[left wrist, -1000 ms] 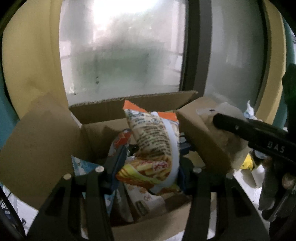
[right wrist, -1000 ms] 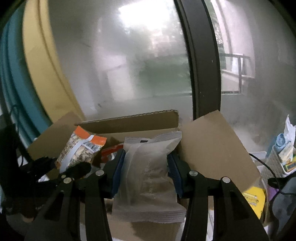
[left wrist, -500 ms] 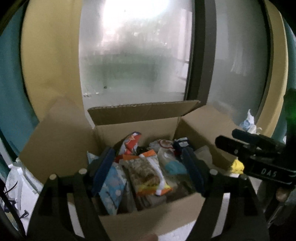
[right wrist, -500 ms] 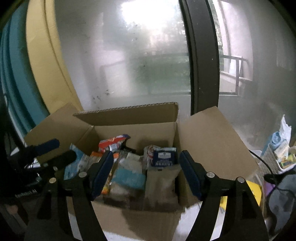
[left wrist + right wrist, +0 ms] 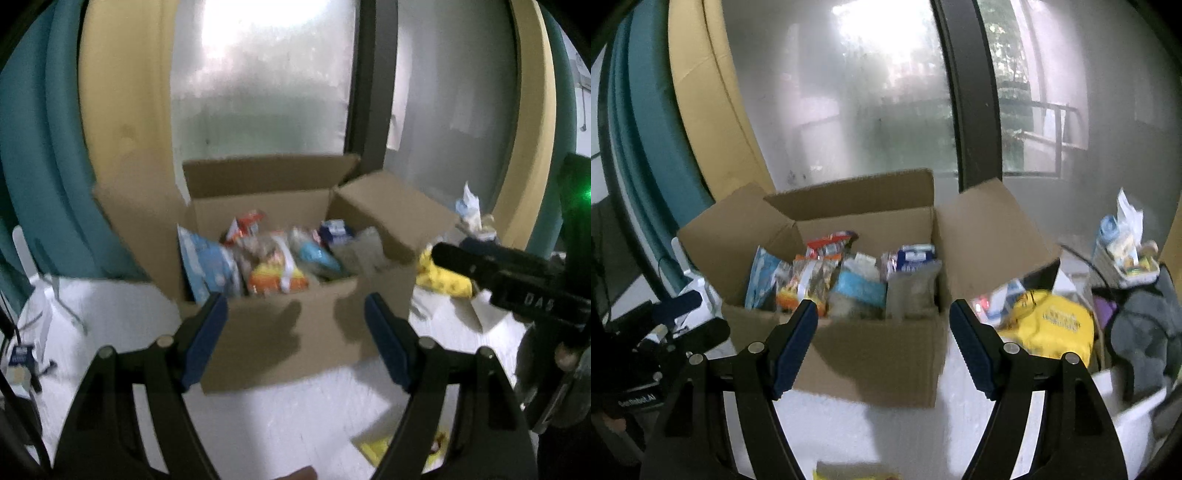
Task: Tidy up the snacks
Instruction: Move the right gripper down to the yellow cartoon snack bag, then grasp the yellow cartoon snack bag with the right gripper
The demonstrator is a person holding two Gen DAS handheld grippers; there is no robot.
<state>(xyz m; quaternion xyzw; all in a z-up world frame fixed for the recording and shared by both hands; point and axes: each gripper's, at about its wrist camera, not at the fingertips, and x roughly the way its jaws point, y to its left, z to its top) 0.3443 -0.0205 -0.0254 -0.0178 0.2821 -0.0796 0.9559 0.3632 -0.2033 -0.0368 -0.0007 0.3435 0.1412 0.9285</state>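
Observation:
An open cardboard box (image 5: 288, 332) (image 5: 871, 354) stands on a white surface, its flaps spread. Several snack packets stand inside: an orange chips bag (image 5: 277, 277) (image 5: 801, 284), a light blue packet (image 5: 207, 266) (image 5: 761, 273), a grey wrapped packet (image 5: 912, 291) and a dark blue and white pack (image 5: 916, 254). My left gripper (image 5: 295, 306) is open and empty, in front of the box's near wall. My right gripper (image 5: 882, 314) is likewise open and empty, back from the box. The right gripper's fingers (image 5: 498, 266) show at the right of the left wrist view.
A yellow bag (image 5: 1052, 325) (image 5: 443, 280) lies right of the box, with a basket of small items (image 5: 1126, 254) and grey cloth (image 5: 1145, 325) beyond. Yellow packets (image 5: 376, 446) lie on the white surface near me. Frosted window glass (image 5: 886, 110) and curtains stand behind.
Both grippers let go of their packets, the orange bag and the grey packet, which now stand in the box. Both opened wide and drew back from the box.

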